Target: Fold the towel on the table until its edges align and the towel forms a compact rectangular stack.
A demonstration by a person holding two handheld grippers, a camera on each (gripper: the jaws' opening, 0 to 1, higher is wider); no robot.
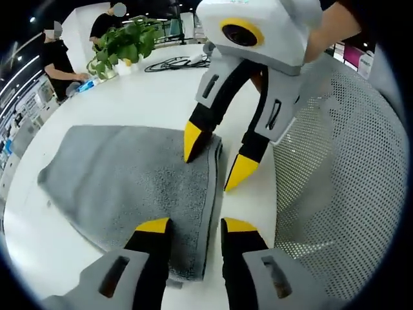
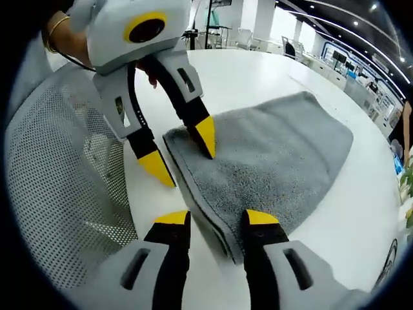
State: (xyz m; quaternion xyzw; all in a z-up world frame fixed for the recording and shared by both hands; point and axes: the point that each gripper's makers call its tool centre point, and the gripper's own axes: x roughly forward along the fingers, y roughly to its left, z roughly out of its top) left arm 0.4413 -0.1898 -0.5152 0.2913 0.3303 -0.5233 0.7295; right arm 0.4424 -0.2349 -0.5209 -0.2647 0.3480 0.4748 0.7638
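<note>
Grey towel [image 1: 129, 174] folded on white counter [image 1: 148, 97]. Left tool [image 1: 195, 226] and right tool [image 2: 216, 219] both spread apart, straddling thick folded edge, clamping nothing.

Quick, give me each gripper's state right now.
Left gripper: open, jaws astride the folded edge of the grey towel.
Right gripper: open, jaws astride the same edge.

My grey terry towel [image 1: 129, 181] [image 2: 271, 155] lies flat on the white tabletop [image 1: 148, 97] [image 2: 258, 77], folded double, its layered edge between my claws.
</note>
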